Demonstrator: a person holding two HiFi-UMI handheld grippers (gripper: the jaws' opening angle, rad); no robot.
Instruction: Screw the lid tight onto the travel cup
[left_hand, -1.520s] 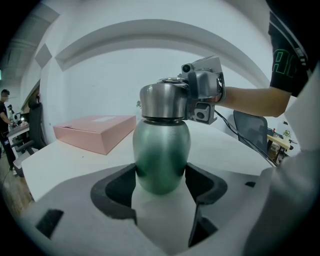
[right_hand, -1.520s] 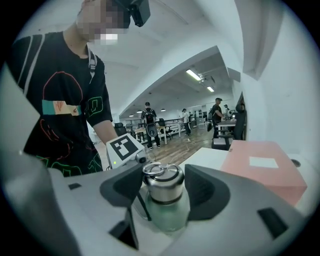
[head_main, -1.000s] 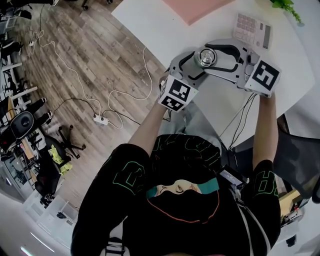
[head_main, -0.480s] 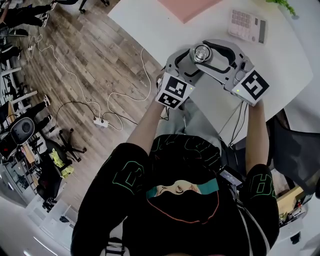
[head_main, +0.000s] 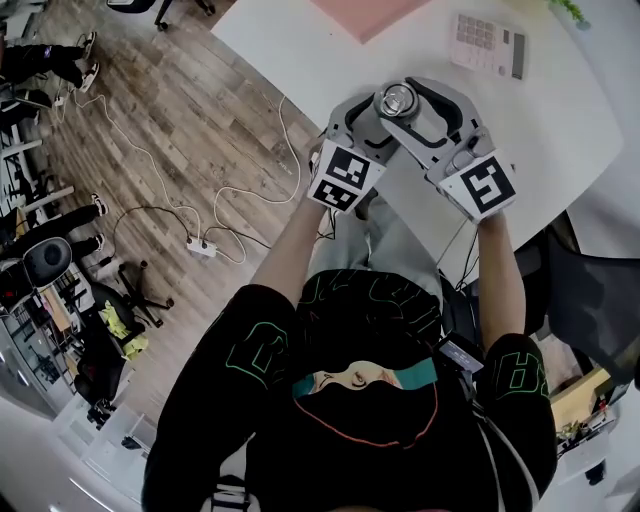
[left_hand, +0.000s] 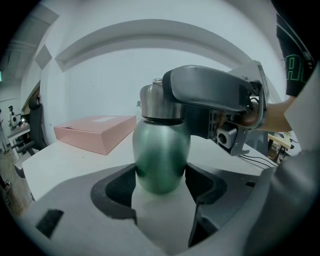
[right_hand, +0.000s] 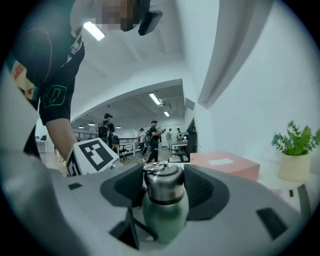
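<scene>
**Both grippers on the cup, the lid in my right**

My left gripper (left_hand: 161, 185) is clamped on the rounded green metal body of the travel cup (left_hand: 161, 155), one dark pad pressed into each side of its lower half. My right gripper (right_hand: 162, 189) comes in from the opposite side, and its jaws stand wide around the brushed steel lid (left_hand: 155, 105). Both pads look to be bearing on it, though the contact on one side is hard to judge from that angle.

The cup stands upright with its long axis vertical. The lid sits straight on top of that axis, and a dark seam shows where the steel meets the green. That is what the next turn depends on: the right gripper has to swing around this vertical line while the left keeps the body from spinning. The two grippers nearly touch at the cup, so my sweep is short before they foul each other and I have to re-grip.

We are over the near edge of the white table (head_main: 560, 140). I cannot tell whether the base rests on it. A flat pink box (left_hand: 95, 131), a white calculator (head_main: 487, 45) and a small potted plant (right_hand: 296, 155) all lie well apart, out of the way.
</scene>
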